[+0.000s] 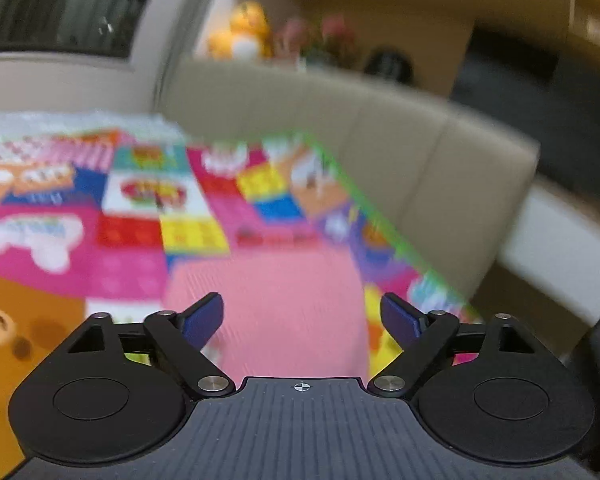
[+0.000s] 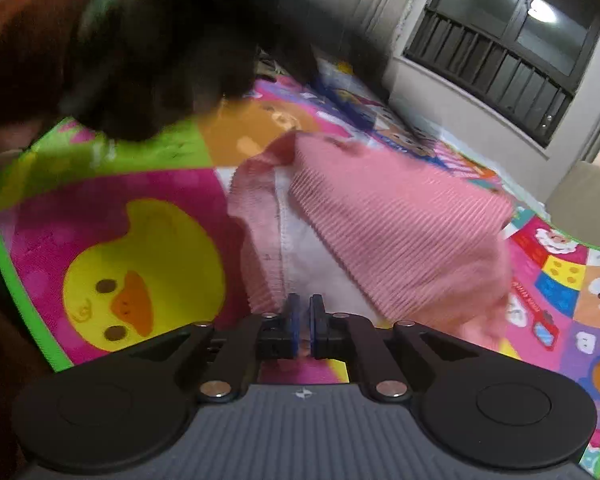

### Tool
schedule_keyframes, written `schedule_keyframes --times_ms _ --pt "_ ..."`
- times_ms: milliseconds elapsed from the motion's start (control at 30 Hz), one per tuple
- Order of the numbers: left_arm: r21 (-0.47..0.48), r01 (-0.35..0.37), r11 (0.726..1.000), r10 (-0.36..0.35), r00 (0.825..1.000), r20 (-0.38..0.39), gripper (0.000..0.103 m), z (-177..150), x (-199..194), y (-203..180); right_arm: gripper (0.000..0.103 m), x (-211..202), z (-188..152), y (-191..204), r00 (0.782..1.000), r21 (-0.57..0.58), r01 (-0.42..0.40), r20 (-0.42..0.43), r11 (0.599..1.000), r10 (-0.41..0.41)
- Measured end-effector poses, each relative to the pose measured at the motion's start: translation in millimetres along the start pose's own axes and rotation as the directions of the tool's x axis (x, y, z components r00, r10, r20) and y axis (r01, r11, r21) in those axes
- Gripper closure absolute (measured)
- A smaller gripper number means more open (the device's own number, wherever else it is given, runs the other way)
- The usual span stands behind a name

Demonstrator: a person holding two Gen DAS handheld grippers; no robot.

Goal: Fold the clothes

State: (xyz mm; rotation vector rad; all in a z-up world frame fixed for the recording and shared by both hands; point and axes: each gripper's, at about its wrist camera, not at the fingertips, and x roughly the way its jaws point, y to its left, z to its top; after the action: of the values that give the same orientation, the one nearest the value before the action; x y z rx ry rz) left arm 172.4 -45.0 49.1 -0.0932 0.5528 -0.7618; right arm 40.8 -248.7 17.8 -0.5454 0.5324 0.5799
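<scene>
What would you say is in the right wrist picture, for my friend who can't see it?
The right tongs are shut just in front of a pink ribbed garment lying on a colourful play mat with a yellow duck picture. A dark, blurry shape fills the top left, and a barred window shows at the top right.

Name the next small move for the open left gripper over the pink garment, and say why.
Probably lower the left gripper onto the pink garment and close on an edge. Its jaws stand wide with nothing between them, the ribbed cloth lies just ahead on the play mat, and the right gripper is shut at the garment's near edge.
</scene>
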Motion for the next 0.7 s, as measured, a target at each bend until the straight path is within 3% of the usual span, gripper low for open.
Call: schedule_keyframes --times_ms 67,133,200,267,433,533,600,633,700 --pt "0.025 -0.05 0.998 0.052 0.995 -0.087 0.021 -11 25 -1 0.098 -10 1 -26 1.0 0.097 0.015 0.026 0.995 -0.018" --pt "0.032 -0.078 0.996 0.081 0.99 -0.118 0.02 -20 35 3 0.087 -20 0 -61 0.997 0.234 0.037 0.058 0.972 -0.051" --pt "0.023 -0.077 0.997 0.079 0.99 -0.12 0.02 -22 35 7 0.049 -22 -3 -93 0.991 0.348 0.07 0.08 0.935 -0.104" --pt "0.021 -0.075 0.997 0.077 0.99 -0.122 0.019 -22 35 9 0.043 -17 -9 -124 0.985 0.431 0.111 0.074 0.896 -0.158" --pt "0.018 -0.076 0.997 0.078 0.988 -0.13 0.018 -23 31 14 0.043 40 -29 -163 0.975 0.491 0.215 -0.062 0.844 -0.213" --pt "0.008 -0.077 0.997 0.077 0.988 -0.131 0.018 -24 30 18 0.047 80 -39 -169 0.986 0.561 0.164 -0.115 0.811 -0.119" --pt "-0.001 -0.08 0.997 0.079 0.988 -0.132 0.017 -24 27 22 0.084 94 -41 -161 0.991 0.579 0.127 -0.107 0.805 -0.08" --pt "-0.005 -0.083 0.997 0.082 0.988 -0.132 0.017 -24 26 24 0.093 93 -37 -156 0.995 0.578 0.096 -0.086 0.81 -0.056" --pt "-0.01 -0.09 0.996 0.088 0.987 -0.132 0.016 -24 24 28 0.097 84 -29 -146 0.999 0.572 0.04 -0.033 0.819 -0.027"
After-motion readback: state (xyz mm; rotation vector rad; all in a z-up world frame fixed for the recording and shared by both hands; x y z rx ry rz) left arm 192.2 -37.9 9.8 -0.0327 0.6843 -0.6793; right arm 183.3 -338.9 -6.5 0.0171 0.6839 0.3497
